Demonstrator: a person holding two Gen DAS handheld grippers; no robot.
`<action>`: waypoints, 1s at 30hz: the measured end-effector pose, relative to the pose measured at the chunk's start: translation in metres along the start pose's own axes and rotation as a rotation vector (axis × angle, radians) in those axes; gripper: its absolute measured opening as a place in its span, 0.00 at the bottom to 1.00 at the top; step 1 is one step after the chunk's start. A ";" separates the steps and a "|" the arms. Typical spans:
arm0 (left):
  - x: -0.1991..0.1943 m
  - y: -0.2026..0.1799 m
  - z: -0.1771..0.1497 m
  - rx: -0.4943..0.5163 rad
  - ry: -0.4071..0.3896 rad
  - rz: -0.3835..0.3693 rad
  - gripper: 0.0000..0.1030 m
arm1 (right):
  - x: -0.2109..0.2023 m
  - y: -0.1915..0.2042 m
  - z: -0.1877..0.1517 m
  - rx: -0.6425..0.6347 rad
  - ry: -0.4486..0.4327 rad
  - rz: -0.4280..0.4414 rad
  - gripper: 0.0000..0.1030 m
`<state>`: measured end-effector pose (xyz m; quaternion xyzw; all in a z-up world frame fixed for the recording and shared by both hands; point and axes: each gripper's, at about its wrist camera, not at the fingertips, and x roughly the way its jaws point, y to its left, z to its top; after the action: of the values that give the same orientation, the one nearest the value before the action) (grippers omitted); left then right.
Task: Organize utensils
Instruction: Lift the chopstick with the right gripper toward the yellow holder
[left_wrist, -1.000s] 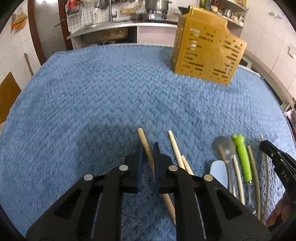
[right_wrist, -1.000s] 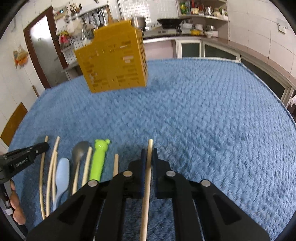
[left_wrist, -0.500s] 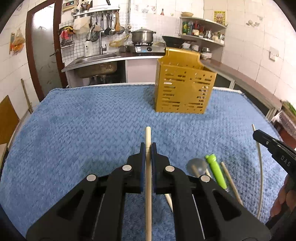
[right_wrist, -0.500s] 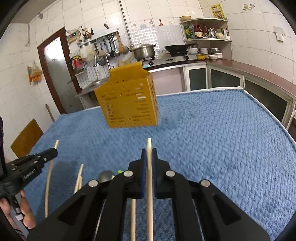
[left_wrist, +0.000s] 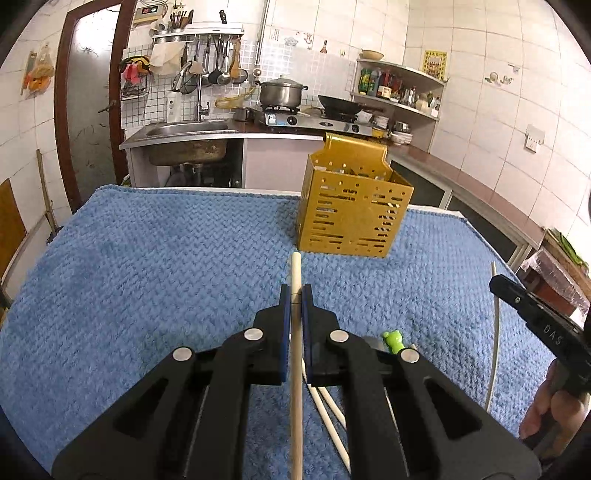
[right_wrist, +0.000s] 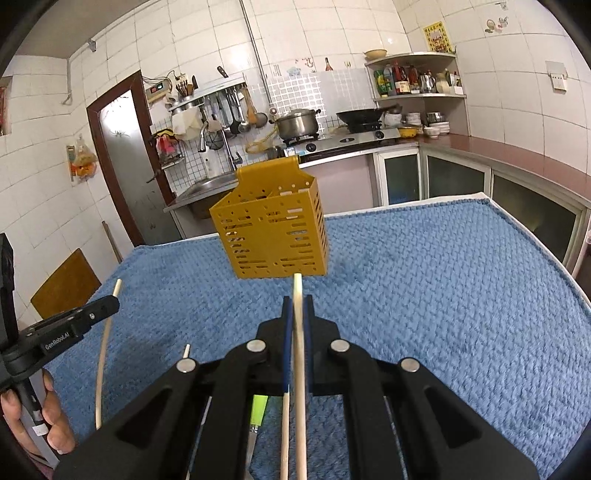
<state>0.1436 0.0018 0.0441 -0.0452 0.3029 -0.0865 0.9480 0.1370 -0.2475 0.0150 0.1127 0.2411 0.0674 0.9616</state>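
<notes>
A tiled kitchen fills the top of both frames, and below it my blue-towelled surface (left_wrist: 147, 280) spreads wide. The yellow slotted holder (left_wrist: 354, 214) stands upright at centre, well beyond my tongs. My left tongs (left_wrist: 295, 295) are closed tight on one pale chopstick (left_wrist: 296, 269), my right tongs (right_wrist: 297, 306) likewise clamp another chopstick (right_wrist: 297, 291), both pointing at the holder. I judge this the carry step; next I must lift each tip above the holder's rim and drop it in. A green-handled utensil (left_wrist: 393, 339) lies low, centre-right.
</notes>
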 end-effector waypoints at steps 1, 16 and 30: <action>-0.002 0.000 0.002 -0.004 -0.005 -0.004 0.04 | -0.001 0.000 0.001 0.002 -0.006 0.002 0.06; -0.032 -0.002 0.019 -0.028 -0.093 -0.032 0.04 | -0.034 0.009 0.013 -0.029 -0.109 0.009 0.06; -0.052 -0.006 0.032 -0.037 -0.152 -0.054 0.04 | -0.057 0.018 0.024 -0.059 -0.181 -0.004 0.06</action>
<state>0.1197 0.0074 0.1009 -0.0771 0.2303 -0.1027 0.9646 0.0968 -0.2447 0.0659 0.0895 0.1515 0.0622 0.9824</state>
